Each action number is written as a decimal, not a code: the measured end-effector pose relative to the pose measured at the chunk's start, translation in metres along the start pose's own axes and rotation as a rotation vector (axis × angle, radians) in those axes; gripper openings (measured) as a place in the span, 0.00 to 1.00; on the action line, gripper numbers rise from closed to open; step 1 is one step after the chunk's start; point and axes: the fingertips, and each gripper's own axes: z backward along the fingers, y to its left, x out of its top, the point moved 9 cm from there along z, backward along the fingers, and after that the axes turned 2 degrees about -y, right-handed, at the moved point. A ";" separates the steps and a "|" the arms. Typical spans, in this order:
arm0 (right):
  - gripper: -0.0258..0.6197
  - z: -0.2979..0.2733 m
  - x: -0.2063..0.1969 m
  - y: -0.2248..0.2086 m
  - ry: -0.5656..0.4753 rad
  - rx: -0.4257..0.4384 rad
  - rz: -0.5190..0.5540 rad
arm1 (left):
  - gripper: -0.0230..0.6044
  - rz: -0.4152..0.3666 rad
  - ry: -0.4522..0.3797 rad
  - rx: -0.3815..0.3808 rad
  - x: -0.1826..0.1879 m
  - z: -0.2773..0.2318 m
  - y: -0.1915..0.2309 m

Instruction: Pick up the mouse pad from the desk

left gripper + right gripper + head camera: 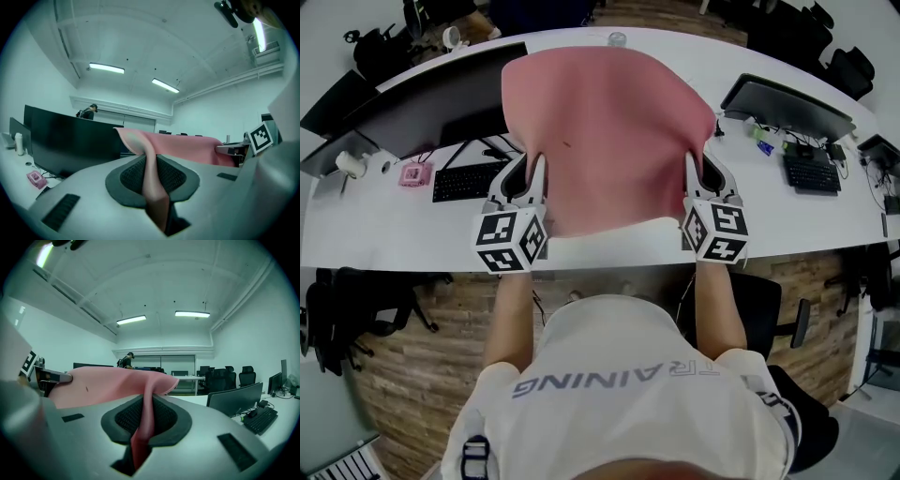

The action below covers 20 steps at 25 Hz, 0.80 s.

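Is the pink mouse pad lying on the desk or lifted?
Lifted: mouse pad hangs spread, left claw and right claw pinching its near corners.

1. A long white desk (384, 239) curves across the room, and the floor (422, 375) under it is of brown wood boards.
2. Two dark monitors stand on the desk, a left monitor (422, 117) and a right monitor (787, 105). In front of them lie a left keyboard (467, 181) and a right keyboard (812, 174), both black.
3. A small pink box (415, 173) lies just beside the left keyboard.
4. Black office chairs (848, 66) stand behind the desk at the far right.
5. The walls (70, 341) and the ceiling (164, 42) are white, and the long ceiling lamps (192, 314) are lit.
6. A person (126, 360) stands far at the back of the room.
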 end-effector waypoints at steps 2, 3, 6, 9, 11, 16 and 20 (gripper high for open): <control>0.13 0.002 0.010 0.001 -0.027 0.002 0.004 | 0.17 -0.020 -0.025 0.003 0.009 0.003 -0.001; 0.13 0.003 0.014 0.002 -0.039 0.003 0.007 | 0.17 -0.026 -0.035 0.003 0.013 0.004 -0.001; 0.13 0.004 0.025 0.003 -0.068 0.004 0.021 | 0.17 -0.045 -0.062 0.004 0.022 0.006 -0.003; 0.13 0.005 0.030 0.003 -0.086 0.002 0.027 | 0.17 -0.063 -0.075 0.004 0.025 0.007 -0.006; 0.13 0.006 0.032 0.003 -0.091 0.001 0.032 | 0.17 -0.065 -0.081 0.001 0.026 0.006 -0.008; 0.13 0.007 0.033 0.002 -0.095 -0.003 0.035 | 0.17 -0.053 -0.088 -0.009 0.027 0.007 -0.009; 0.13 0.009 0.034 0.003 -0.097 -0.002 0.039 | 0.17 -0.052 -0.096 -0.012 0.027 0.010 -0.010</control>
